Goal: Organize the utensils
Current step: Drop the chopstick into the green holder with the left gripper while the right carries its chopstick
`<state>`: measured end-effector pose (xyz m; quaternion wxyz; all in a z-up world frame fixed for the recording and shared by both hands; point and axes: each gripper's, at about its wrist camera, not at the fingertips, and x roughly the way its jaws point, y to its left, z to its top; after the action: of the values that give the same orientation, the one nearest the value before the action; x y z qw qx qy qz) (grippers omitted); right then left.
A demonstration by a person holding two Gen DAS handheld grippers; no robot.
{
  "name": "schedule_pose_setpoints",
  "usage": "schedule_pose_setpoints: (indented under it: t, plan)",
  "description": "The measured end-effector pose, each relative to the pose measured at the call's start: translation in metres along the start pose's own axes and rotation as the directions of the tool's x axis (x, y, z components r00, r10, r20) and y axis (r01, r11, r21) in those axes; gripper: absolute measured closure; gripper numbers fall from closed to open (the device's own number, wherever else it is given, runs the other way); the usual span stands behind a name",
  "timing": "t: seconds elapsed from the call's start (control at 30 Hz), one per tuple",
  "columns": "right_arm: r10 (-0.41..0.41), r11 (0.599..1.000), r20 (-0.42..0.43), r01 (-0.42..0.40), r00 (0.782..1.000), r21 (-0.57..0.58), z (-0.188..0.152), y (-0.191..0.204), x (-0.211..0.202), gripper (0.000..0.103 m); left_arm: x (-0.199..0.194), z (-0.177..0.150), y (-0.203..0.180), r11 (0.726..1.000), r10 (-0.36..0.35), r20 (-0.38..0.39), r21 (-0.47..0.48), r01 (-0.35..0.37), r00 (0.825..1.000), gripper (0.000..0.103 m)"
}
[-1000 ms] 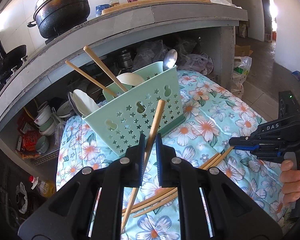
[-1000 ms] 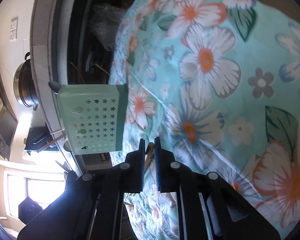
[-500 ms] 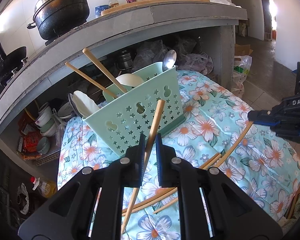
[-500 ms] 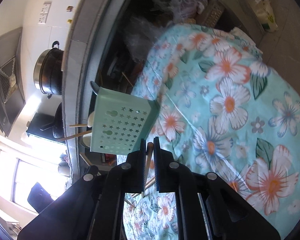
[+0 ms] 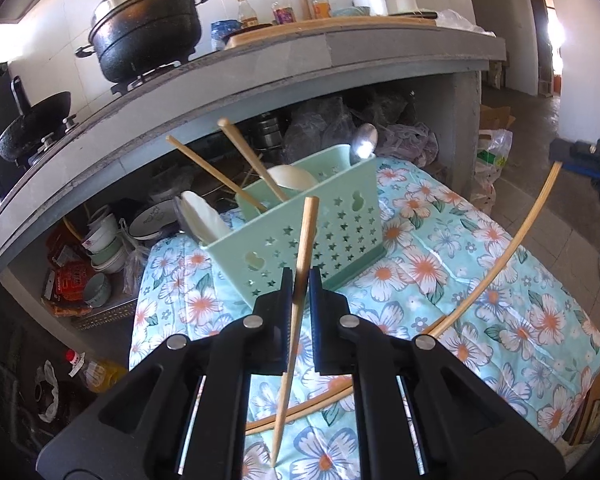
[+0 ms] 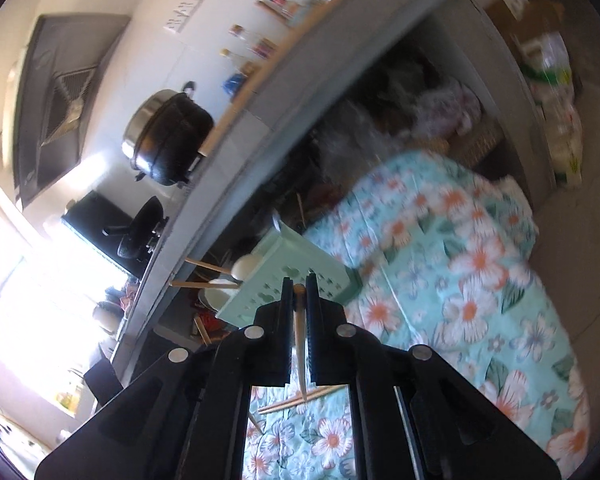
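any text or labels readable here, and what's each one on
No text can be read in either view.
Sauce bottles on the counter: labels too small to read.
Red packet on the low shelf: print too blurred.
Blue container beside the pot: print unreadable.
Oil bottle on the floor: label unreadable.
White bag with a green mark: no legible words.
Wall sockets, right wrist view: motion-blurred.

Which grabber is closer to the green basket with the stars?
Left. The left gripper holds a chopstick right in front of the green basket. The right gripper holds its chopstick off to the basket's right, farther away.
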<state>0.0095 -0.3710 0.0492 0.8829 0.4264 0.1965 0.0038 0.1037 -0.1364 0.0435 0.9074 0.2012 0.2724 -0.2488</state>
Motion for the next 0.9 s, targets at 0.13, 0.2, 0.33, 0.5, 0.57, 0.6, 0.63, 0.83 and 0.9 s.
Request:
schedule_pose_setpoints:
  t: [0.13,0.2,0.33,0.5,0.57,0.6,0.63,0.83,0.9]
  plan:
    - [0.017,0.994,0.047,-0.012,0.999,-0.112,0.021,0.03,-0.008,0.097,-0.012,0.004,0.02,0.998,0.003,0.032,-0.068,-0.001,0.999,0.098]
    - [0.029,0.989,0.065,-0.019,0.997,-0.147,0.029,0.041,-0.009,0.097,-0.019,0.008,0.034,0.993,-0.004,0.055,-0.117,0.011,0.998,0.098]
    - [0.038,0.982,0.097,-0.019,0.995,-0.189,0.033,0.054,-0.014,0.097,-0.038,0.021,0.059,0.977,-0.05,0.134,-0.201,0.076,0.99,0.098]
    - [0.004,0.979,0.124,0.022,0.992,-0.204,0.026,0.055,-0.019,0.097,-0.064,0.055,0.091,0.933,-0.13,0.304,-0.286,0.221,0.944,0.098]
    - [-0.008,0.981,0.125,0.032,0.992,-0.193,0.024,0.051,-0.021,0.097,-0.069,0.074,0.105,0.892,-0.177,0.392,-0.324,0.316,0.903,0.098]
    - [-0.015,0.983,0.124,0.037,0.992,-0.182,0.023,0.048,-0.022,0.097,-0.069,0.083,0.107,0.875,-0.191,0.428,-0.334,0.351,0.883,0.098]
    - [-0.018,0.984,0.125,0.04,0.992,-0.175,0.023,0.046,-0.024,0.097,-0.069,0.091,0.11,0.86,-0.193,0.461,-0.345,0.375,0.866,0.098]
    - [-0.036,0.986,0.13,0.056,0.991,-0.154,0.021,0.035,-0.03,0.097,-0.037,0.141,0.109,0.829,-0.124,0.545,-0.403,0.389,0.829,0.098]
    - [-0.037,0.987,0.131,0.057,0.991,-0.152,0.022,0.032,-0.031,0.097,-0.021,0.151,0.105,0.837,-0.082,0.545,-0.418,0.355,0.835,0.098]
